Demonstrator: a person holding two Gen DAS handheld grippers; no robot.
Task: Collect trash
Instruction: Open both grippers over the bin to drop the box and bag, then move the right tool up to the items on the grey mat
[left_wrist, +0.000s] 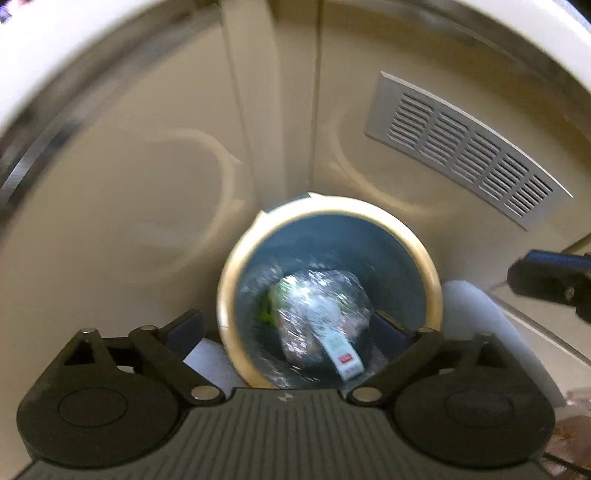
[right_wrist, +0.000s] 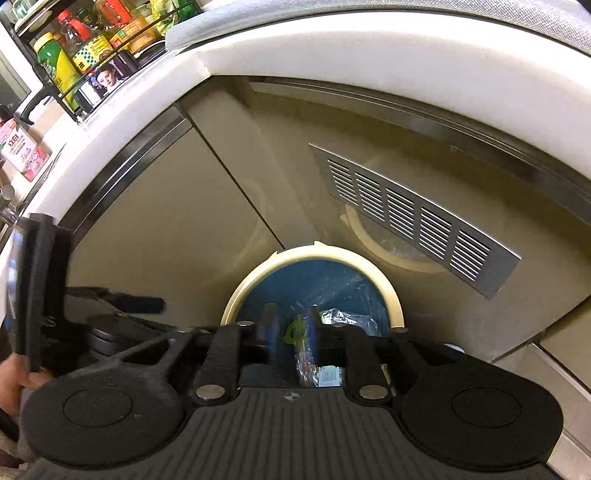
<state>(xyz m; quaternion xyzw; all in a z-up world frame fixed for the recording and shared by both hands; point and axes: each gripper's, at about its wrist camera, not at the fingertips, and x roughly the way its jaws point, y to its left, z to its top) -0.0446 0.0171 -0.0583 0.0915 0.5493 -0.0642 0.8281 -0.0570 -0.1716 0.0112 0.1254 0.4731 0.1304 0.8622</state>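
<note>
Beige cabinet doors (right_wrist: 155, 206) backed the round bin (left_wrist: 430, 258), which stood directly below both of your grippers. Your left gripper (left_wrist: 291, 332) was spread wide and empty; crinkled wrappers (left_wrist: 325, 306) lay in the liner. Your right gripper (right_wrist: 291, 332) stood part open, a green-printed wrapper (right_wrist: 301, 343) hanging upright between its fingers, pad contact unclear.

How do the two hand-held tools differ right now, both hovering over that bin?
The left tool has its fingers spread wide with nothing between them; the right tool has its fingers close together, with a clear wrapper between them. The left tool's wrapper already lies in the bin. Both point down into the bin.
</note>
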